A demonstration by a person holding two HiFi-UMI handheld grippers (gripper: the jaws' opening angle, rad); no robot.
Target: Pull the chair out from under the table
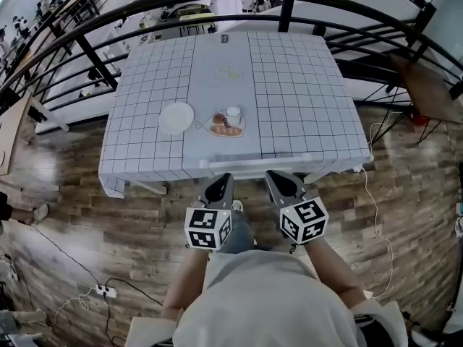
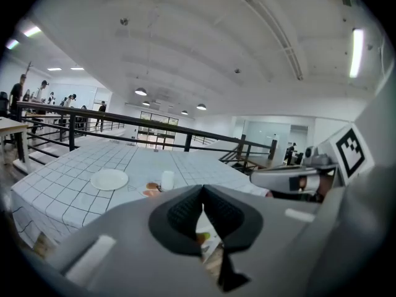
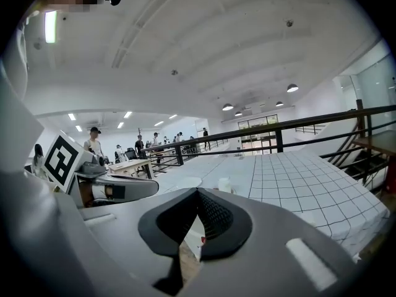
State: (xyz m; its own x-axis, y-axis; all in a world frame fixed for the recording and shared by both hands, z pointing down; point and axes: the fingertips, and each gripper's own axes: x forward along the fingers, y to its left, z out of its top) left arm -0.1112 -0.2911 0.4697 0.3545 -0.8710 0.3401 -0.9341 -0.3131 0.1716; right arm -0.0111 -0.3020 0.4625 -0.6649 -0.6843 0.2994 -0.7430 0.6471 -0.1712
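We hold 2 closed, empty claws, left claw [image 1: 221, 181] and right claw [image 1: 278, 179], lower centre, near the white grid-clothed square counter [image 1: 304, 85].

- The chair [image 1: 255, 166] is almost wholly hidden under the surface [image 1: 304, 85] and its checked cloth. Only a pale strip shows at the near edge; seat and legs are out of sight.
- In the head view it cannot be told whether the closed tips of the left hand-held gripper [image 1: 225, 177] and the right hand-held gripper [image 1: 274, 175] touch that strip.
- The food on the small plate [image 1: 225, 125] is too small to name.
- A faint round thing [image 1: 230, 71] far on the surface is too pale to identify.
- The person's torso [image 1: 268, 302] is cut off by the bottom edge.
- In both gripper views, each hand-held gripper's own body hides the near edge of the surface.
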